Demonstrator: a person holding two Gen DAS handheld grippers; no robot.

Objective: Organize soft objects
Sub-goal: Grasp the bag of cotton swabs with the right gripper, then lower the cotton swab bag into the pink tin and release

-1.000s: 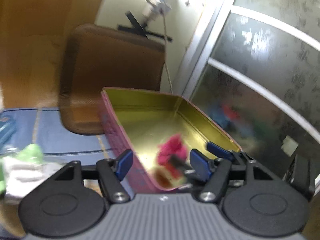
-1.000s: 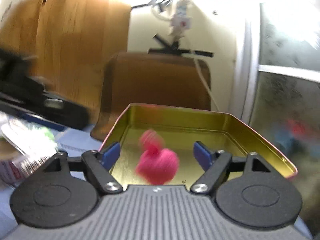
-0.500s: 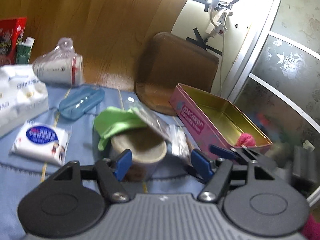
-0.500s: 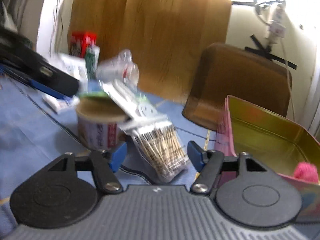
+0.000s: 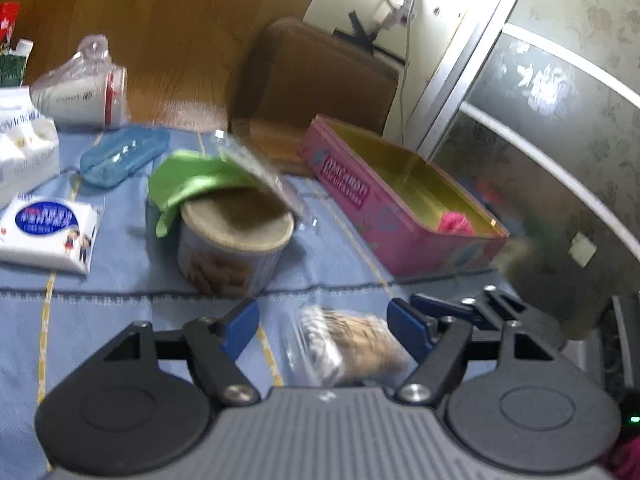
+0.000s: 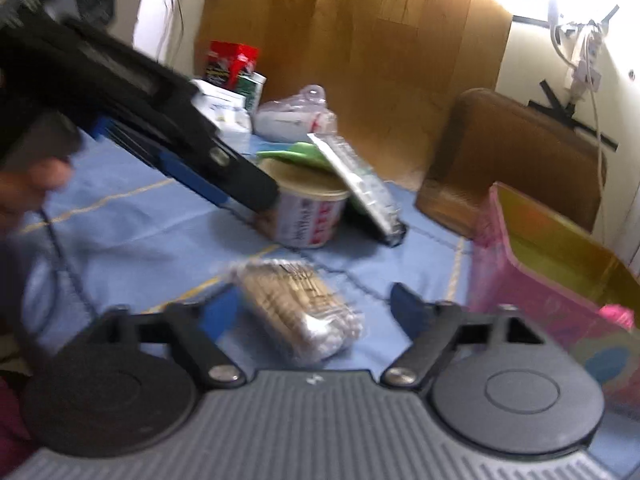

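Blue cloth (image 5: pixel 120 280) covers the table you are working over, with a wood-panelled wall behind it and a frosted glass door off to one side. Take the pink tin (image 5: pixel 396 208) as your landmark: it sits open, gold inside, and a pink pom-pom (image 5: pixel 454 222) already lies in its near corner, which suggests the tin is where soft things are being gathered.

Just beside the tin, toward you, a clear bag of cotton swabs (image 6: pixel 296 304) lies flat on the cloth. Both tools are aimed at it. Your right gripper (image 6: pixel 308 312) has its jaws opening, one finger on either side of the bag and neither pad pressing on it. Your left gripper (image 5: pixel 322 322) is also opening, and the same bag sits between its blue pads without being pinched (the view is blurred, so contact at the very edge is hard to rule out).

Farther from the tin stands a round paper tub (image 5: pixel 234 240) with a green cloth (image 5: pixel 188 182) draped over its rim and a second clear packet (image 6: pixel 360 188) leaning against it, propped there rather than laid down. Beyond the tub lie a blue plastic case (image 5: pixel 124 156) and a white tissue pack (image 5: pixel 46 232).

My reading is that the swab bag is the next thing to lift into the tin.
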